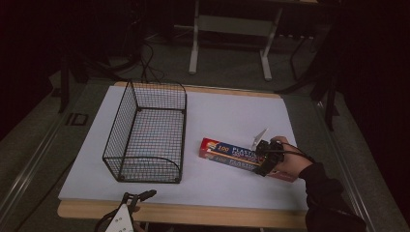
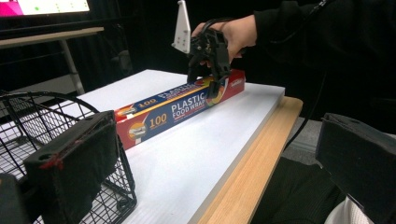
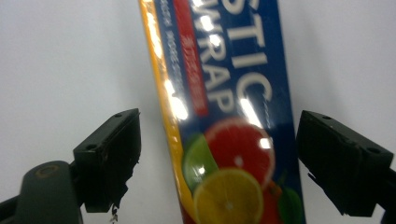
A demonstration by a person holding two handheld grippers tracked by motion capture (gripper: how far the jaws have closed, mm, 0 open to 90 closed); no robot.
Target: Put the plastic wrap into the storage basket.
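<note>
The right gripper view shows tongs (image 3: 219,158) straddling the box (image 3: 224,116) untouched.

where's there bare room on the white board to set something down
Free: the strip between the black wire basket and the plastic food wrap box, the far right corner behind the box, and the front strip along the wooden table edge. Crowded: around the box's right end, where the right gripper straddles it, jaws open.

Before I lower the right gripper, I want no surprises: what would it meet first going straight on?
The plastic wrap box. It lies directly between the open fingers of the right gripper, apparently touching neither yet.
</note>
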